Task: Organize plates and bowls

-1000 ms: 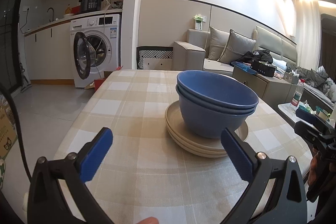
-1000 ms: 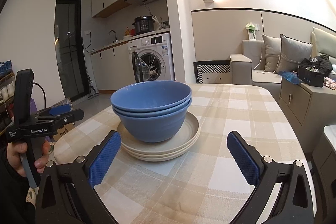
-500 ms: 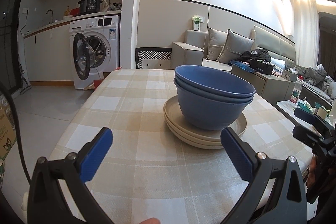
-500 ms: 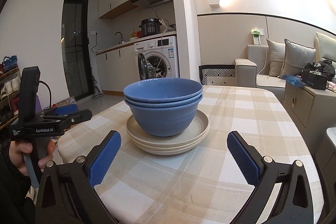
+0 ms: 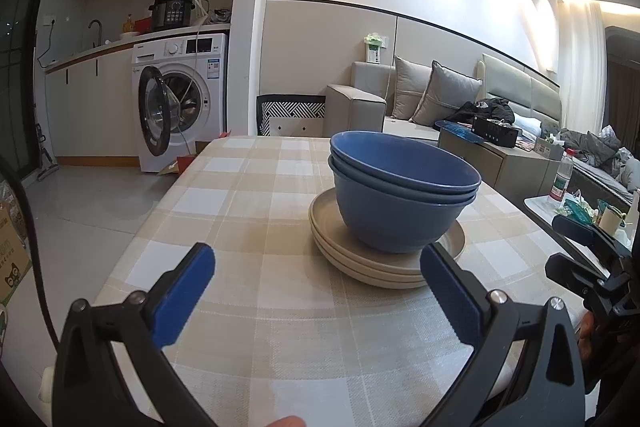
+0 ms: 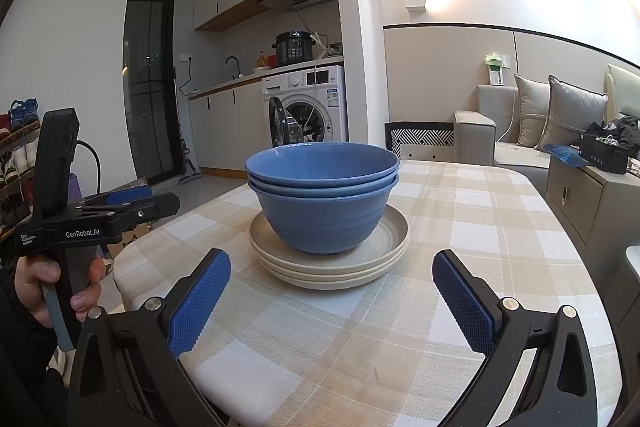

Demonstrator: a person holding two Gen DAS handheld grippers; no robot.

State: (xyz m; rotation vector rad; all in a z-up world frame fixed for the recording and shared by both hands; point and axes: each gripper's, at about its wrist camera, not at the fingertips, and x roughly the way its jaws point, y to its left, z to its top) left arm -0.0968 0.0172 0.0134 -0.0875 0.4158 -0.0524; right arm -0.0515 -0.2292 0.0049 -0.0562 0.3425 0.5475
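A stack of nested blue bowls [image 5: 400,203] [image 6: 324,203] sits on a stack of beige plates [image 5: 352,263] [image 6: 332,267] in the middle of a checked table [image 5: 248,211] [image 6: 472,219]. My left gripper [image 5: 316,291] is open and empty, a short way in front of the stack, which lies to its right of centre. My right gripper [image 6: 332,291] is open and empty, just in front of the stack and centred on it. The left gripper also shows at the left of the right wrist view [image 6: 132,207], off the table's edge.
A washing machine [image 5: 180,103] with its door open stands against the far wall. A sofa [image 5: 440,103] and a low cabinet [image 5: 500,163] are beyond the table on the right. A side table with a bottle [image 5: 560,179] is at the right.
Both grippers have drawn a little lower and the view has tilted up; the stack of bowls and plates has not moved. Both jaws stay open.
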